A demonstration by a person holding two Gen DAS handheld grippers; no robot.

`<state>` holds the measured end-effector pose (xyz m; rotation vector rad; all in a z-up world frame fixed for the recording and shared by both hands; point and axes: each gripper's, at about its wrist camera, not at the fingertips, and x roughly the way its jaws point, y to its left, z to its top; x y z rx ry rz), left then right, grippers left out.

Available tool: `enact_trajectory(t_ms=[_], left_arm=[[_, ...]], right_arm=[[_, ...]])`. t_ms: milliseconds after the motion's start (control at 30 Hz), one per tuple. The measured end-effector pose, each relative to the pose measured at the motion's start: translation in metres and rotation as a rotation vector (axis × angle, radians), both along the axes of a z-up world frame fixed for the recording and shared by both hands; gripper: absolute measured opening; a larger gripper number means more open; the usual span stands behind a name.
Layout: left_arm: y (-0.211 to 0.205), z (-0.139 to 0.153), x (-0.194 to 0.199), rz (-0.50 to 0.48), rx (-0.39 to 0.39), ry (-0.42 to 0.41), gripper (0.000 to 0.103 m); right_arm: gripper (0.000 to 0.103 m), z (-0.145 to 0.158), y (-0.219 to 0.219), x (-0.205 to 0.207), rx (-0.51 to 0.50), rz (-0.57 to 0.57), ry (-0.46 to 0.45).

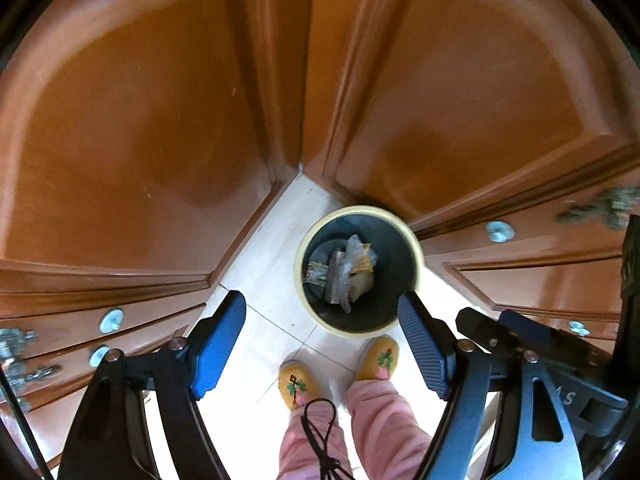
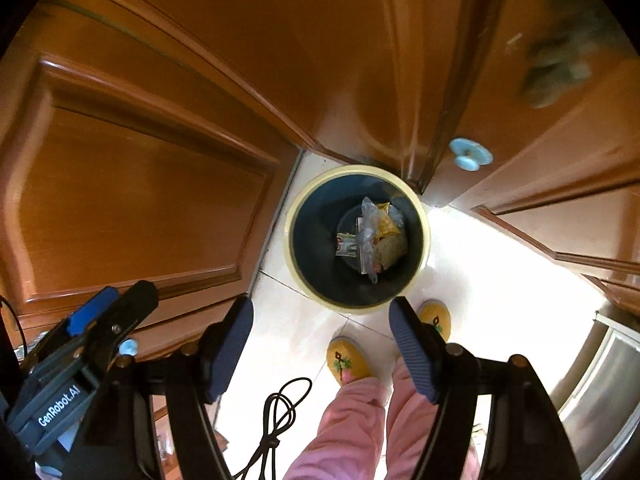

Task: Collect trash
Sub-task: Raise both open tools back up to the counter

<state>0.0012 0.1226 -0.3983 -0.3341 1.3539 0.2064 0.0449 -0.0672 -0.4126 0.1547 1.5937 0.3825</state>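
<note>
A round bin (image 1: 359, 322) with a pale yellow rim and dark inside stands on the light tiled floor (image 1: 276, 240), tucked into the corner where two orange-brown wooden cabinet fronts (image 1: 132, 128) meet. Crumpled trash (image 1: 346, 270) lies at its bottom: clear plastic, yellow wrappers and a strip of printed paper. The cabinets carry pale blue round knobs (image 2: 470, 154) on both sides. Just near of the bin stand the person's feet in yellow knitted slippers (image 1: 296, 384), with pink trouser legs (image 2: 344, 420) above them, and a black cord (image 2: 280, 408) dangles in front of the legs. A metal surface (image 2: 600, 392) shows at the far right edge of the right wrist view.

The left gripper (image 1: 322, 340) hangs above the bin's near side, its blue jaws spread wide with nothing between them. The right gripper (image 2: 322, 340) hangs beside it, its dark blue ribbed jaws likewise wide apart and empty, touching nothing
</note>
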Motion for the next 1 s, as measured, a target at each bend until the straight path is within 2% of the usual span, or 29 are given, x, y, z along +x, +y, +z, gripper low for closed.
enact_trajectory(t_ms=[100,400,533,833,900,1000], left_arm=[[-0.008,0.038,-0.002,-0.031,-0.02,-0.023,0.078],[-0.044,0.164,-0.012,-0.176,0.015,-0.169,0.083],[-0.048,0.202,-0.014,-0.212,0.032,-0.22,0.085],[-0.043,0.285,-0.005,-0.221,0.002,-0.353,0.085],[-0.04,0.303,0.001,-0.217,-0.003,-0.389,0.089],[-0.039,0.329,0.013,-0.205,0.03,-0.417,0.092]], right_arm=[[0.071,0.034,-0.008,-0.005,0.009,-0.02,-0.022],[0.071,0.14,-0.036,-0.016,0.053,-0.125,-0.127],[0.071,0.178,-0.048,-0.024,0.066,-0.158,-0.181],[0.071,0.267,-0.082,-0.036,0.037,-0.257,-0.316],[0.071,0.286,-0.089,-0.033,0.033,-0.28,-0.344],[0.071,0.315,-0.101,-0.029,0.041,-0.31,-0.404]])
